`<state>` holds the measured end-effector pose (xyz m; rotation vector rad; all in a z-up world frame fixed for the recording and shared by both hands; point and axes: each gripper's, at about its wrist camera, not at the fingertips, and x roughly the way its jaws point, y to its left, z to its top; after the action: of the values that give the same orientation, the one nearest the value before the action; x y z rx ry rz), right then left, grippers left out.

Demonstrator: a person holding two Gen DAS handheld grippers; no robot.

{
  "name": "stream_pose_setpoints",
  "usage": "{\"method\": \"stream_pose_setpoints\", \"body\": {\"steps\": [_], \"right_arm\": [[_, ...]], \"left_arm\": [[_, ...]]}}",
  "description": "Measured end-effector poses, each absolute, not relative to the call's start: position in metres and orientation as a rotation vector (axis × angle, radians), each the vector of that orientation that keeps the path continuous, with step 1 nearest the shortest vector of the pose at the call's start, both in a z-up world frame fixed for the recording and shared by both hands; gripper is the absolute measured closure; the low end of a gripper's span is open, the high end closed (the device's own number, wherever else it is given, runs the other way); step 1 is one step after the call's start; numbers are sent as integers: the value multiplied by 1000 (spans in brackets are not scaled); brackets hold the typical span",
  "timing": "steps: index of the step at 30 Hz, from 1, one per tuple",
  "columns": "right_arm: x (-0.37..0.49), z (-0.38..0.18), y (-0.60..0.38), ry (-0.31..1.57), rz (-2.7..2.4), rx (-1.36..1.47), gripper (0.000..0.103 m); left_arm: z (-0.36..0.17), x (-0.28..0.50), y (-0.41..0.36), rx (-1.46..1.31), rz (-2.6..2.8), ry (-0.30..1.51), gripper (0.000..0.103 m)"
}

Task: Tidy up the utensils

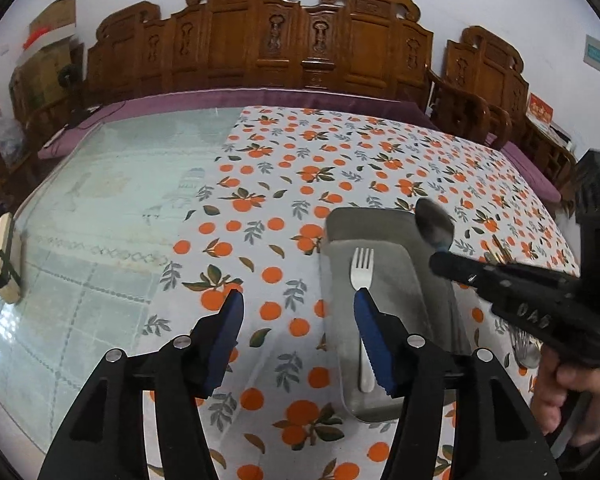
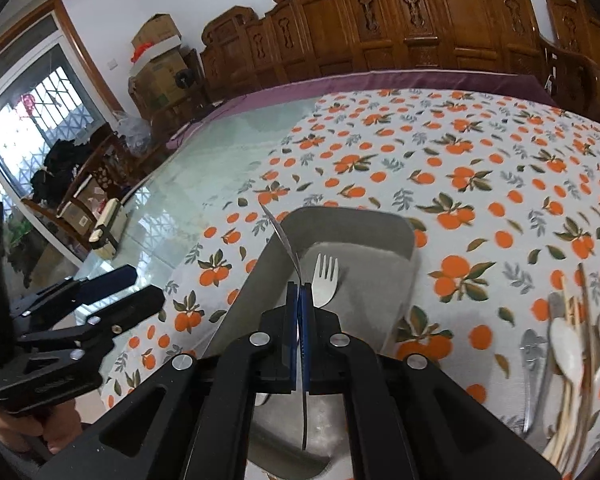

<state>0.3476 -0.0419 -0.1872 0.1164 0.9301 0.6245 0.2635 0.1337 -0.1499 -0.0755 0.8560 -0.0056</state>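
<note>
A grey tray (image 1: 364,214) (image 2: 348,210) sits on the orange-print tablecloth. A white fork (image 1: 362,268) (image 2: 325,278) lies in it, tines pointing away. My left gripper (image 1: 299,296) hangs open above the tray's left edge with nothing between its pads; it shows at the left in the right wrist view (image 2: 146,286). My right gripper (image 2: 300,286) (image 1: 438,260) is shut on the handle of a metal spoon (image 1: 434,226) (image 2: 280,232) and holds it over the tray, bowl pointing away. The spoon appears edge-on in the right wrist view.
A heap of loose utensils (image 2: 568,340), spoons, chopsticks and metal cutlery, lies on the cloth right of the tray. Bare glass tabletop (image 1: 100,208) spreads to the left, with a small beige box (image 1: 4,260) at its edge. A carved wooden bench (image 1: 260,40) stands behind.
</note>
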Motion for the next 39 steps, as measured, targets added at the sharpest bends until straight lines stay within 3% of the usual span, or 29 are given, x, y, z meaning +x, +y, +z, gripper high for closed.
{"method": "stream_pose_setpoints", "body": {"steps": [13, 23, 35, 37, 39], "right_arm": [[340, -218, -22, 963, 570, -62, 100], [330, -204, -41, 922, 597, -58, 97], [284, -152, -170, 794, 462, -78, 97], [279, -154, -192, 797, 419, -78, 87], [275, -158, -210, 800, 384, -83, 85]], "left_arm": [[-152, 264, 135, -73, 0, 857, 48], [-151, 264, 120, -61, -24, 852, 48], [-141, 257, 60, -32, -129, 797, 48], [-141, 255, 49, -33, -148, 792, 48], [-141, 252, 38, -33, -168, 789, 48]]}}
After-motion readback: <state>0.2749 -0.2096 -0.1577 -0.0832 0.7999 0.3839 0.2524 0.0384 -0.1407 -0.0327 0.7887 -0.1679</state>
